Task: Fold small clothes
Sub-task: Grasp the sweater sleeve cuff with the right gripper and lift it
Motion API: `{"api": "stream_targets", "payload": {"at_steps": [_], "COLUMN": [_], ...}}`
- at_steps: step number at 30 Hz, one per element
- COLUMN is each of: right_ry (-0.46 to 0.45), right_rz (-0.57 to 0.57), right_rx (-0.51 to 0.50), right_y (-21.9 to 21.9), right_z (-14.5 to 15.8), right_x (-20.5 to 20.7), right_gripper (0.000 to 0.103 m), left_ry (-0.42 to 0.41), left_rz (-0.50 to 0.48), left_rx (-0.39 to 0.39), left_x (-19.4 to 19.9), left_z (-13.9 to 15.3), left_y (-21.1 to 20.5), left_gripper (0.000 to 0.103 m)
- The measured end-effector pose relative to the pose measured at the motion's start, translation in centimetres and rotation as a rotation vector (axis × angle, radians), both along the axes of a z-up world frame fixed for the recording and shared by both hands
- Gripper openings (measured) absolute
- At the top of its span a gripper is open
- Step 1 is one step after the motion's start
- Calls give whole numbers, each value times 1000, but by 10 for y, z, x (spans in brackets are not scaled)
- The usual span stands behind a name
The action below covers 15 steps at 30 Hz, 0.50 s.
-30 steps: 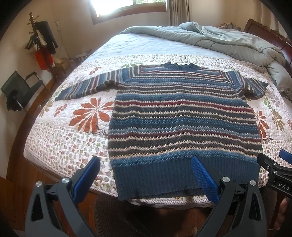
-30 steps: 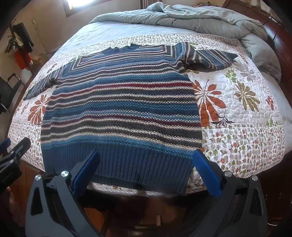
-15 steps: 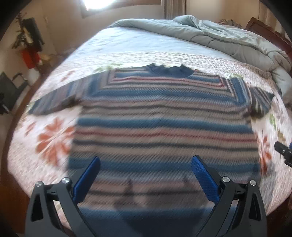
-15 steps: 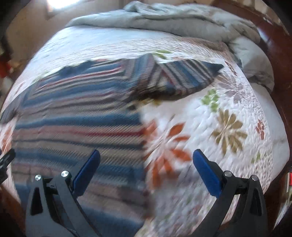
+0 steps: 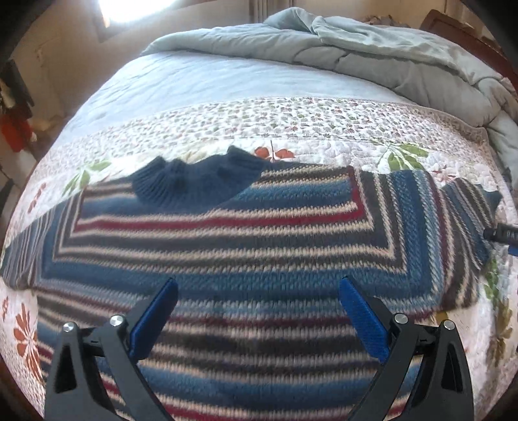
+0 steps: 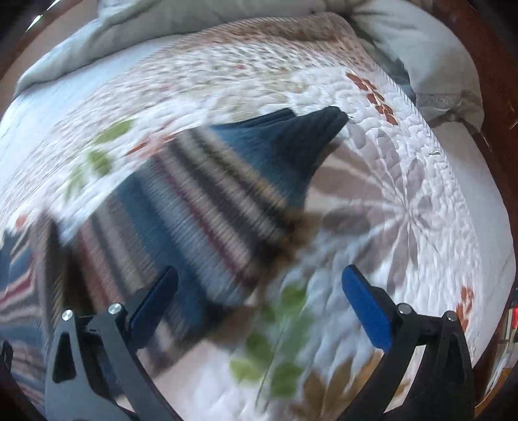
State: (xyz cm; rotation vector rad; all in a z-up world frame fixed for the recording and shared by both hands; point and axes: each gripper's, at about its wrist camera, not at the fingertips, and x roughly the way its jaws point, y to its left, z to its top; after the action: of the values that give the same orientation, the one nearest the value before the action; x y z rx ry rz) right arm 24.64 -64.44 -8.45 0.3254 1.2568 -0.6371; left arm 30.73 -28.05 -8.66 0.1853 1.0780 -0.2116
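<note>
A striped knit sweater (image 5: pixel 226 246) in blue, red, grey and cream lies flat on the quilted bed, its dark blue collar (image 5: pixel 197 181) toward the far side. My left gripper (image 5: pixel 257 307) is open and empty, hovering over the sweater's chest below the collar. My right gripper (image 6: pixel 259 298) is open and empty over the sweater's right sleeve (image 6: pixel 226 194), whose dark blue cuff (image 6: pixel 291 139) points to the far right. The right gripper's tip also shows at the right edge of the left wrist view (image 5: pixel 501 234). The right wrist view is motion-blurred.
The floral quilt (image 5: pixel 291 119) covers the bed. A rumpled grey duvet (image 5: pixel 372 48) is piled at the headboard end. The wooden bed frame (image 6: pixel 498 97) runs along the right side. A window (image 5: pixel 129 9) glows at the back left.
Both grippers have moved forward from the sweater's hem: the left up over the chest toward the collar, the right out over the right sleeve. Both stayed open.
</note>
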Motion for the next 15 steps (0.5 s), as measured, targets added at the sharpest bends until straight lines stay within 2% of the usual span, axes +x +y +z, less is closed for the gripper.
{"api": "stream_targets", "payload": {"at_steps": [2,5,8,9,10,11,12,13,14,15], "right_ry": [-15,-25,-16,-19,-28,-39,-44,-50,-56,-63], "right_rz": [-35,-53,-16,0,24,51,67,82,92,93], "right_rx": [50,69,58,49,41,44,46,41,44,56], "right_y": [-18,-28,-25,-24,-19,-14,-8,-3,3,5], "right_z": [-12,-22,-25,-25,-24,-22,-19,-16,-12,-8], "right_x": [7,15,24,27,29,31,32,33,34,34], "right_gripper": [101,101,100,96,74,57,49,26,11,11], "left_ry": [-1,12,17,19,24,27,30,29,27,25], "left_rz": [-7,-2,3,5,10,12,15,16,17,16], "left_rx": [16,15,31,33,31,27,20,18,18,19], "left_x": [6,12,17,18,19,20,20,20,18,16], "left_z": [-7,-15,-20,-21,-22,-22,-22,-22,-20,-19], "left_y": [-6,0,1,2,3,4,7,8,12,16], "left_gripper": [100,100,100,100,100,100,100,100,100,100]}}
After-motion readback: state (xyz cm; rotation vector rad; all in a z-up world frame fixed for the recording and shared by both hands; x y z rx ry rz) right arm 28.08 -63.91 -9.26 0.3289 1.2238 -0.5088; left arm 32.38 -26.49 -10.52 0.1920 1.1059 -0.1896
